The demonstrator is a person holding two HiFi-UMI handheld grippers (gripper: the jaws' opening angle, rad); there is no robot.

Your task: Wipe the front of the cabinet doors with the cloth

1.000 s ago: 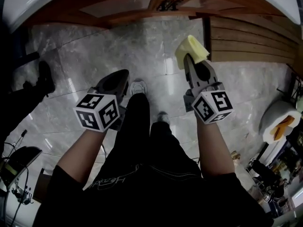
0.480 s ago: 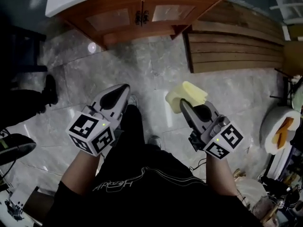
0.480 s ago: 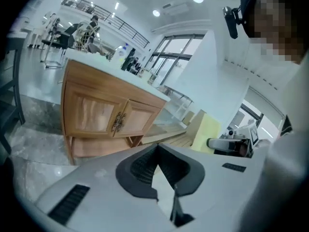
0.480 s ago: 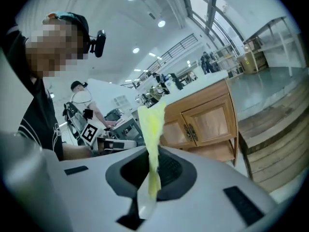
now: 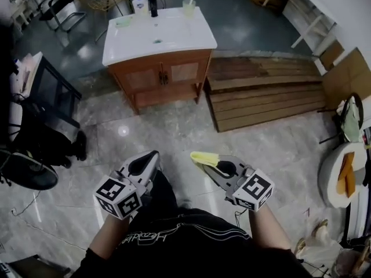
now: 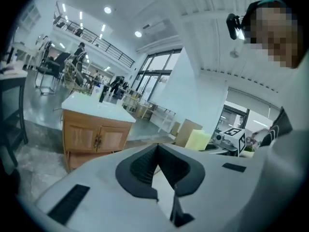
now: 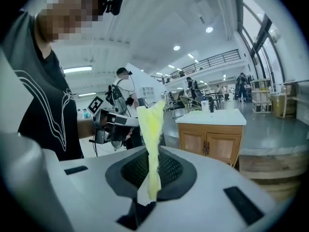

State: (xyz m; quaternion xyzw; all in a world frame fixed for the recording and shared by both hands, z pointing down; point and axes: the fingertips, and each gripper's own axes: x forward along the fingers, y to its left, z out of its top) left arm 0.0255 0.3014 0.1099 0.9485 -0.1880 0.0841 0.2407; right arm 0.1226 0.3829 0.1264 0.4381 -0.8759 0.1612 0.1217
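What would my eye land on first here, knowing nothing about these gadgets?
Most likely the pale yellow cloth, pinched upright in the shut jaws of the right gripper, bright against the grey. Next, the orange-brown wooden cabinet with a white top, standing well ahead across the grey marble floor, its two doors facing the person. The left gripper is shut and empty.

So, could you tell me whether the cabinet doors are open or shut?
Shut. Both cabinet doors lie flush with each other, their handles side by side at the middle, with no gap showing.
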